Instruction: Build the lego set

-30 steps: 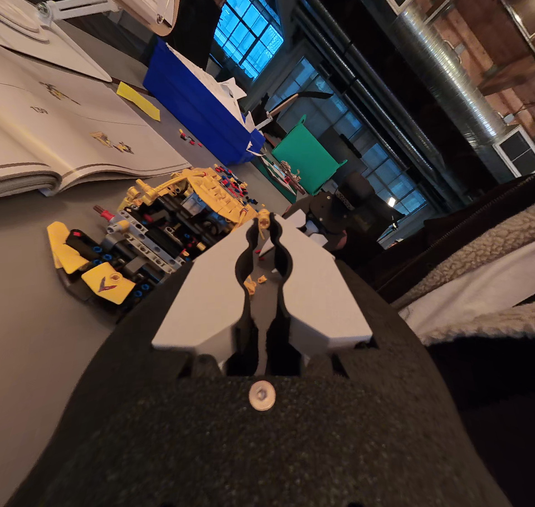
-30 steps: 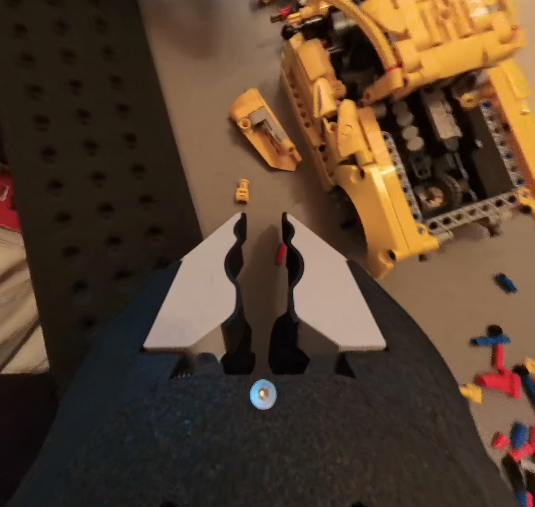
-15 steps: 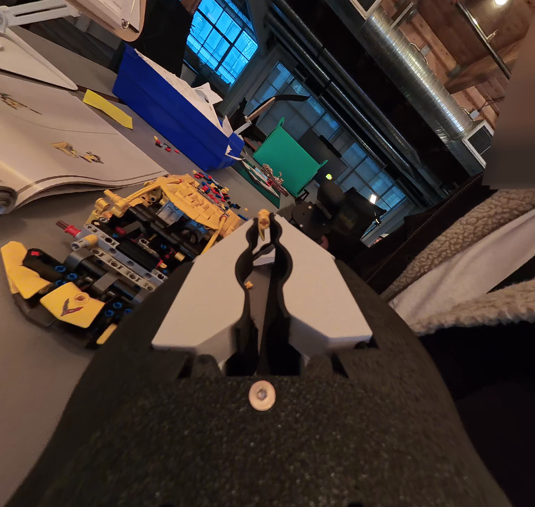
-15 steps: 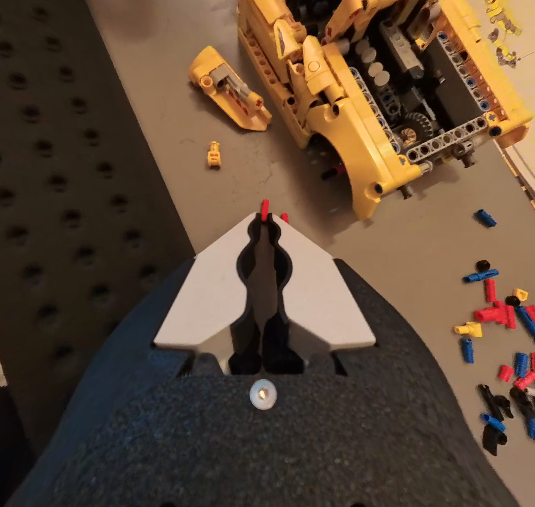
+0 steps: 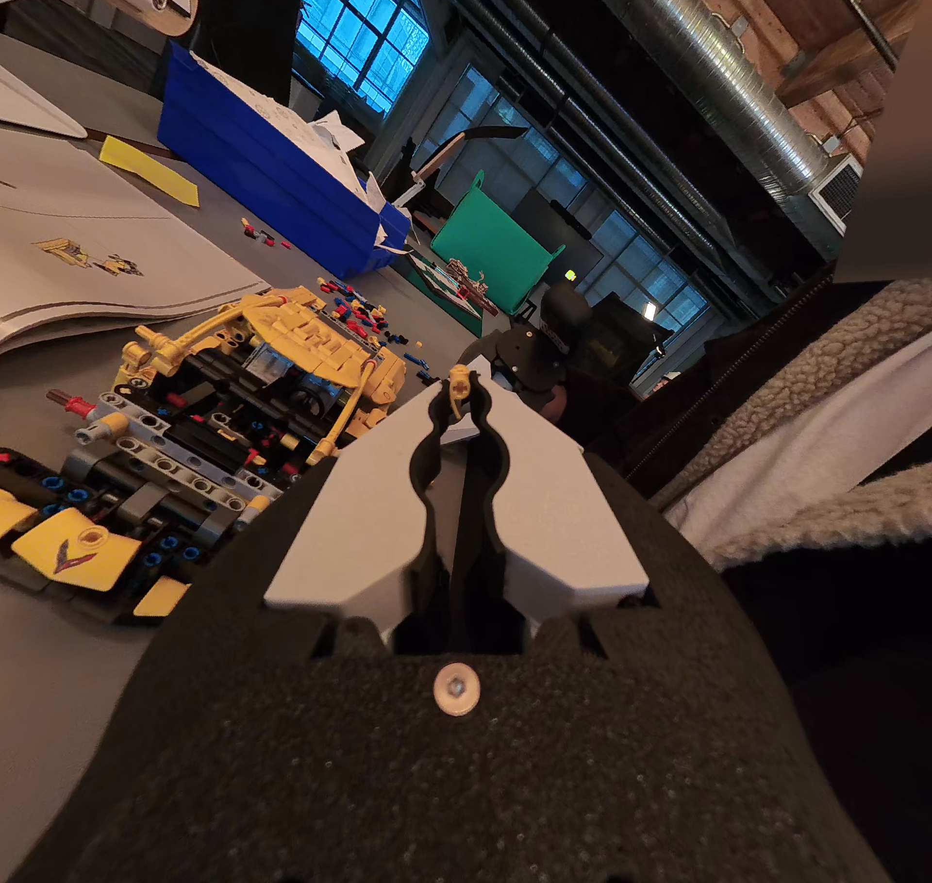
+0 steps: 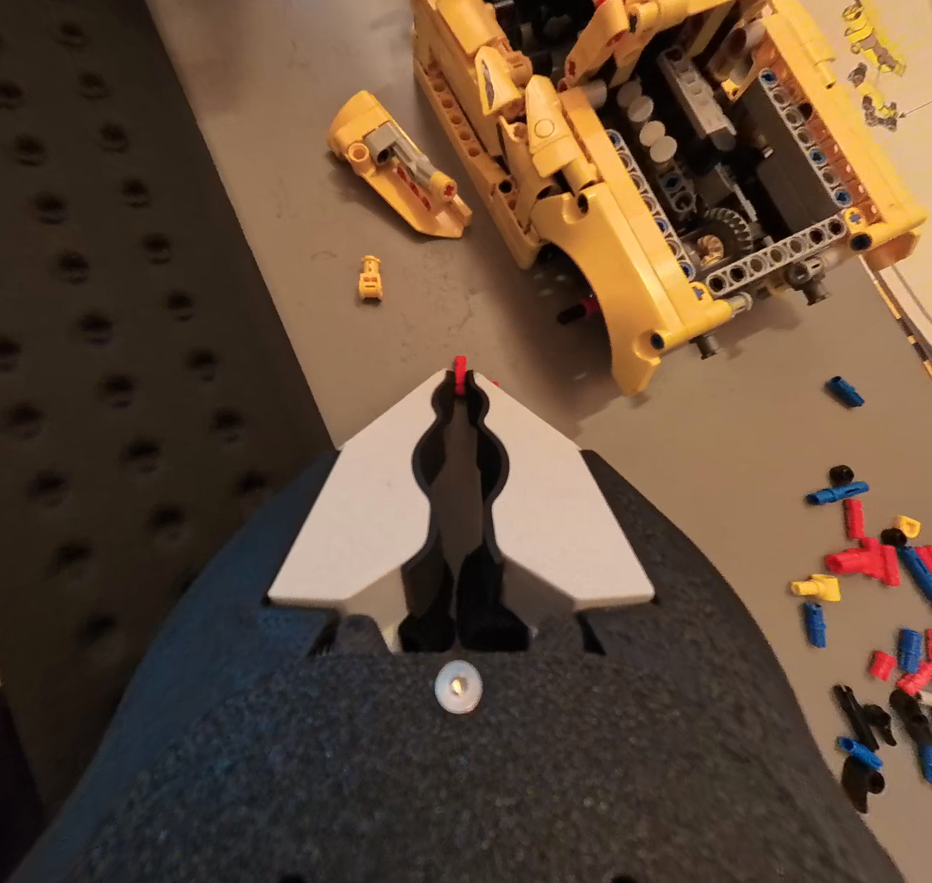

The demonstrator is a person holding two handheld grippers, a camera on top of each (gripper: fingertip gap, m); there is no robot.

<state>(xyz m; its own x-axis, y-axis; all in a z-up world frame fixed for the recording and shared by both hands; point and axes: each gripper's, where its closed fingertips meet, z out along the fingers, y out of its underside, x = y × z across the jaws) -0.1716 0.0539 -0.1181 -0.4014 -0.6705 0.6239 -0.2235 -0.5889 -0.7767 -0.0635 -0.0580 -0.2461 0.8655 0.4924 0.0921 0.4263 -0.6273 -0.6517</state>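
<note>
A half-built yellow and black lego car (image 5: 242,395) lies on the grey table, left of my left gripper. It also shows in the right wrist view (image 6: 655,163) at the upper right. My left gripper (image 5: 460,387) is shut on a small yellow connector piece (image 5: 458,388) and holds it above the table. My right gripper (image 6: 461,379) is shut on a small red pin (image 6: 459,373) above the table. A loose yellow panel sub-assembly (image 6: 398,168) and a small yellow connector (image 6: 370,279) lie on the table ahead of it.
An open instruction booklet (image 5: 91,253) lies at the left. A blue bin (image 5: 262,168) and a green bin (image 5: 491,248) stand behind. Loose red, blue and black pins (image 6: 877,591) lie at the right. A dark perforated board (image 6: 101,253) borders the table's left. A person's fleece sleeve (image 5: 807,430) is at right. The gap from one gripper's tips to the other's is roughly 20 cm.
My right gripper closed on the red pin and lifted it off the table. My left gripper kept hold of the yellow connector and shifted, so the car sits lower left in view.
</note>
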